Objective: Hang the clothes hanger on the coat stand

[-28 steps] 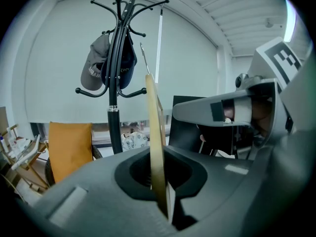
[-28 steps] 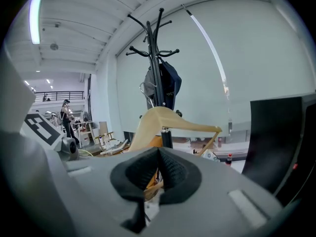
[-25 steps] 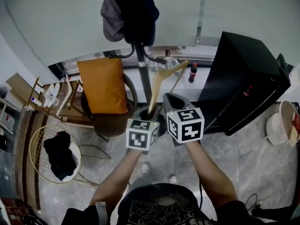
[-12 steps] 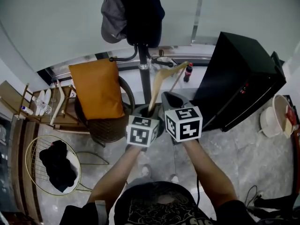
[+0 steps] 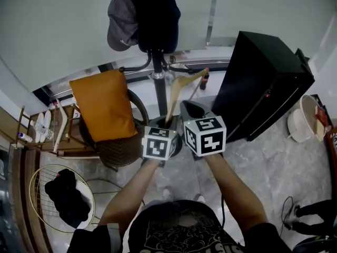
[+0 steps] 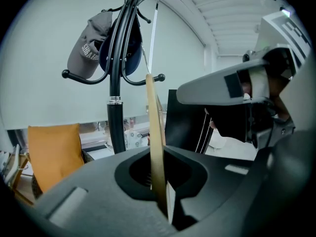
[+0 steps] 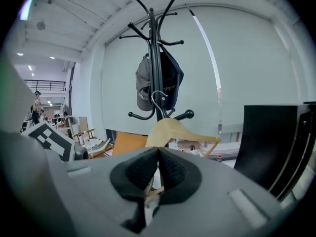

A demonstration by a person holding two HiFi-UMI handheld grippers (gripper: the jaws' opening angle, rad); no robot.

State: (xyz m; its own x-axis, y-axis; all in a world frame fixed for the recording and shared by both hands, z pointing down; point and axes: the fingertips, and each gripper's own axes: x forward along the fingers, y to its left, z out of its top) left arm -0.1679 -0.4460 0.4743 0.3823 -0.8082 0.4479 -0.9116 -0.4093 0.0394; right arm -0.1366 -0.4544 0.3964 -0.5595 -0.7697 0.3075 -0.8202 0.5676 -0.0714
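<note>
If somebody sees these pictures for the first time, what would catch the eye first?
The wooden hanger stands out first, gripped upright in the left tongs at the centre, just in front of the black coat stand. The stand carries a grey cap and a dark cap near its top. To the left a bright orange cushion sits in a dark chair, and a tall black cabinet stands to the right.

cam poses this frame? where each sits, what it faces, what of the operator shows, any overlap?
Head view: on the person's head, aimed steeply down; shows both forearms, left gripper, right gripper.
Left gripper view: on the left gripper, looking up along its jaws at the coat stand; jaws clamp the hanger edge-on; right gripper alongside.
Right gripper view: on the right gripper, facing the coat stand; jaws shut on the hanger.
Shared: all three show hanger and coat stand.
</note>
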